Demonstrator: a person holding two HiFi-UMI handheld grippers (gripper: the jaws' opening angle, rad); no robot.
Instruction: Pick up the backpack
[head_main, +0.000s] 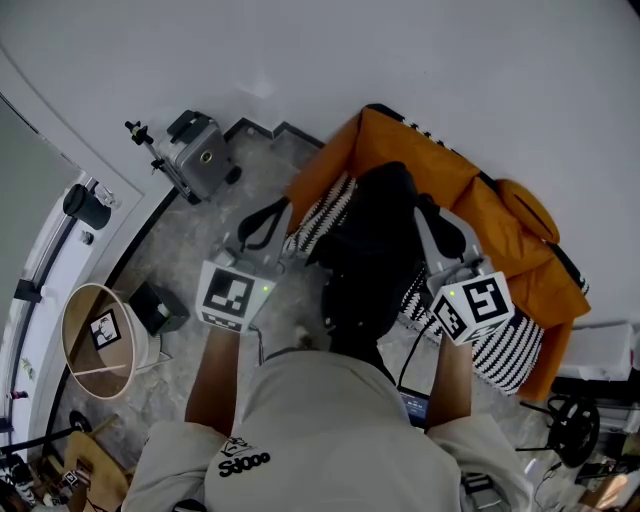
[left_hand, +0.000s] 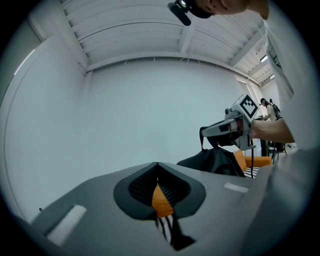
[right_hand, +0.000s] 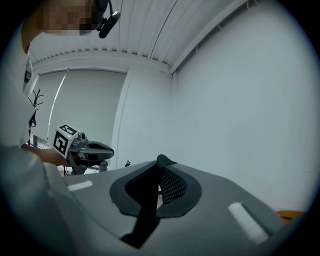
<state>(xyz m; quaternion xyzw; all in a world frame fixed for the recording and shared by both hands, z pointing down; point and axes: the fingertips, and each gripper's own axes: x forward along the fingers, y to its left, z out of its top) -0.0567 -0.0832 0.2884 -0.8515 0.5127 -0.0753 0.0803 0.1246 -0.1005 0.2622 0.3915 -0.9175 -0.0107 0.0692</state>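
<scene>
The black backpack (head_main: 375, 250) hangs in front of me over the orange sofa (head_main: 500, 215). My right gripper (head_main: 437, 222) is at its right side. In the right gripper view its jaws (right_hand: 157, 175) are shut on a black backpack strap (right_hand: 142, 220) that runs down between the pads. The left gripper view shows the backpack (left_hand: 215, 161) dangling by that strap under the right gripper (left_hand: 212, 131). My left gripper (head_main: 262, 225) hovers just left of the bag. Its jaw tips (left_hand: 158, 186) meet, and only sofa and cushion show through the gap below them.
Striped black-and-white cushions (head_main: 520, 350) lie on the sofa. On the stone floor at the left stand a grey machine (head_main: 200, 155), a small black box (head_main: 160, 305) and a round white basket (head_main: 100, 340). White walls close the corner behind the sofa.
</scene>
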